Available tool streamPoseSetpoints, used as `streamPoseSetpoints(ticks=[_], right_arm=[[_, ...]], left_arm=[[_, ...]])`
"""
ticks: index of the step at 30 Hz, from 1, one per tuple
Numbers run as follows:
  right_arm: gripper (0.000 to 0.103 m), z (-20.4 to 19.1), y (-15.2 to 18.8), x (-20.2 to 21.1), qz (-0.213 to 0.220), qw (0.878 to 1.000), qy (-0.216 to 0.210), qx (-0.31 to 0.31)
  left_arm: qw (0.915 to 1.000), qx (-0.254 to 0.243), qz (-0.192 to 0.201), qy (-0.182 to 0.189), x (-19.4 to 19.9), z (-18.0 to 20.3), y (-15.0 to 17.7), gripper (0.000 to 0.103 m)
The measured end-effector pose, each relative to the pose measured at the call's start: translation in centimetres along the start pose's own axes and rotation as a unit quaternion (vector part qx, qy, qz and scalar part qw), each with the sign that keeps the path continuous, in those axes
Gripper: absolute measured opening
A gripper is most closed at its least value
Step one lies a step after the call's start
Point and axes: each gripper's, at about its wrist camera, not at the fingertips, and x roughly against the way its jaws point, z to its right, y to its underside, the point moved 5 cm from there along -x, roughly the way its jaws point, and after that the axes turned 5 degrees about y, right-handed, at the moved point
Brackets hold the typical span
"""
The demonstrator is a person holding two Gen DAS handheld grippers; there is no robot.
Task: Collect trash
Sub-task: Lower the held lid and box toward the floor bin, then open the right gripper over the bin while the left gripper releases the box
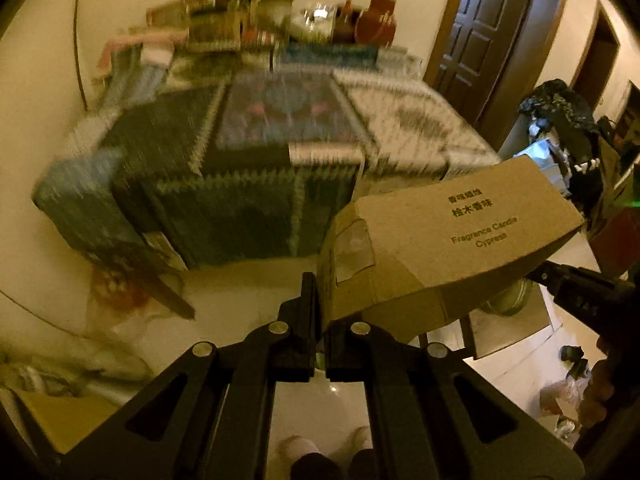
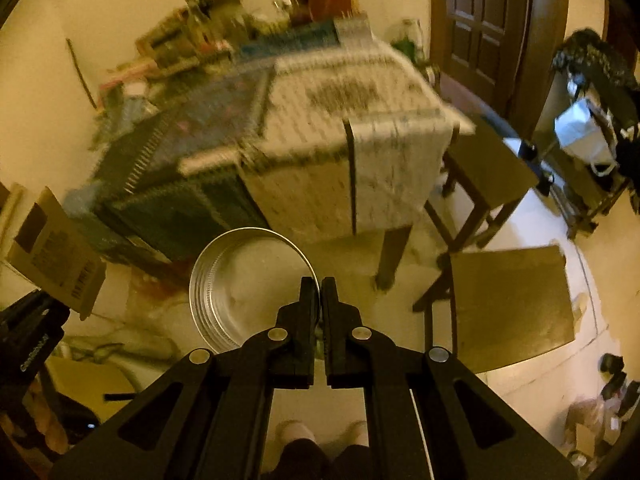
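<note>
Left gripper (image 1: 320, 300): jaws closed tight on the end flap of one brown cardboard box (image 1: 452, 240) (printed "Fragrance Candle Cypress"), which juts up and to the right in the air, clear of the table. Right gripper (image 2: 321, 300): jaws pinched on the thin rim of one round metal tin (image 2: 252, 284), open side facing the camera, its inside pale; the tin hangs left of the fingers, above the floor. Each gripper thus carries one piece of trash.

Beyond both stands one table (image 2: 304, 200) under a patterned cloth (blurred), its far edge crowded with bottles and jars (image 1: 280, 16) too smeared to count. Two wooden chairs (image 2: 508, 296) stand to the right of the table in the right wrist view. A dark panelled door (image 2: 484, 20) closes the background. Two slippered feet (image 2: 320, 432) show at the bottom edge on the pale floor.
</note>
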Motion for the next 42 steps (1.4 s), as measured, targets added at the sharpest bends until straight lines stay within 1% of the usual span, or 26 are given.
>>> streamPoseSetpoints(ticks=[5, 8, 10, 13, 14, 16, 17, 18, 20, 23, 26, 28, 29, 30, 31, 32, 33, 35, 36, 38, 40, 42], right_arm=[[0.003, 0.7, 2.9, -8.2, -0.041, 0.999, -0.005, 0.011], [0.003, 0.1, 4.8, -12.9, -0.061, 0.998, -0.014, 0.026], [0.004, -0.6, 5.8, -15.4, -0.064, 0.997, -0.015, 0.041], [0.006, -1.6, 7.5, -18.9, -0.069, 0.995, -0.05, 0.046], [0.009, -1.7, 8.0, -20.5, -0.081, 0.994, -0.059, 0.046], [0.041, -1.8, 9.0, -22.9, -0.103, 0.992, -0.054, 0.044], [0.043, -1.5, 9.6, -23.9, -0.105, 0.993, -0.047, 0.039], [0.043, -1.2, 10.0, -24.6, -0.107, 0.993, -0.041, 0.036], [0.043, -0.7, 10.6, -25.5, -0.114, 0.992, -0.034, 0.037], [0.043, 0.8, 11.0, -25.9, -0.117, 0.993, -0.02, 0.025], [0.043, 2.3, 11.2, -26.0, -0.126, 0.992, -0.016, 0.012], [0.043, 2.8, 11.1, -26.3, -0.129, 0.992, -0.012, 0.006], [0.043, 3.0, 11.0, -26.4, -0.129, 0.992, -0.01, 0.005], [0.043, 3.3, 11.1, -26.2, -0.129, 0.992, -0.007, 0.006], [0.043, 3.5, 10.9, -26.1, -0.129, 0.992, -0.004, 0.006], [0.043, 3.6, 10.8, -26.4, -0.129, 0.992, -0.003, 0.006], [0.043, 3.7, 10.7, -26.4, -0.129, 0.992, -0.002, 0.006], [0.043, 4.0, 10.4, -26.1, -0.13, 0.992, -0.002, 0.003], [0.043, 4.1, 10.2, -26.0, -0.129, 0.992, -0.003, 0.001], [0.043, 4.4, 9.7, -25.5, -0.127, 0.992, -0.007, -0.003], [0.043, 4.6, 9.1, -24.4, -0.126, 0.992, -0.012, -0.004], [0.043, 4.5, 8.0, -22.6, -0.12, 0.993, -0.016, -0.002]], left_arm=[[0.9989, 0.036, -0.027, -0.017, -7.6, -2.1, 4.0, 0.001], [0.9968, 0.058, -0.045, -0.031, -11.9, -3.9, 6.9, 0.001], [0.9948, 0.071, -0.06, -0.041, -14.9, -5.3, 9.0, 0.001], [0.9929, 0.082, -0.073, -0.047, -18.2, -6.6, 11.2, 0.001], [0.9923, 0.083, -0.078, -0.049, -19.3, -6.9, 11.9, 0.001], [0.9912, 0.085, -0.087, -0.051, -21.4, -7.4, 13.2, 0.001], [0.9907, 0.085, -0.093, -0.052, -22.4, -7.5, 13.8, 0.001], [0.99, 0.086, -0.1, -0.051, -23.6, -7.5, 14.4, 0.001], [0.9885, 0.089, -0.113, -0.046, -25.5, -7.6, 15.3, 0.001], [0.9859, 0.091, -0.135, -0.038, -28.6, -7.2, 16.8, 0.001], [0.9827, 0.087, -0.161, -0.029, -31.7, -6.1, 18.0, 0.001], [0.9792, 0.079, -0.185, -0.026, -33.9, -5.3, 18.8, 0.002], [0.9775, 0.077, -0.195, -0.024, -34.8, -5.0, 19.2, 0.007], [0.9741, 0.077, -0.212, -0.02, -35.7, -4.6, 19.7, 0.019], [0.9714, 0.079, -0.224, -0.017, -36.6, -4.1, 20.0, 0.036], [0.9676, 0.081, -0.238, -0.016, -37.7, -3.9, 20.6, 0.043], [0.9658, 0.084, -0.245, -0.017, -38.3, -3.8, 20.9, 0.046], [0.9636, 0.083, -0.253, -0.023, -38.8, -3.8, 21.3, 0.046], [0.9608, 0.083, -0.263, -0.029, -39.0, -3.8, 21.5, 0.046], [0.9591, 0.086, -0.268, -0.03, -38.5, -3.6, 21.2, 0.046], [0.9599, 0.086, -0.265, -0.03, -37.3, -3.4, 20.7, 0.046], [0.9634, 0.076, -0.255, -0.034, -35.1, -2.8, 19.4, 0.046]])
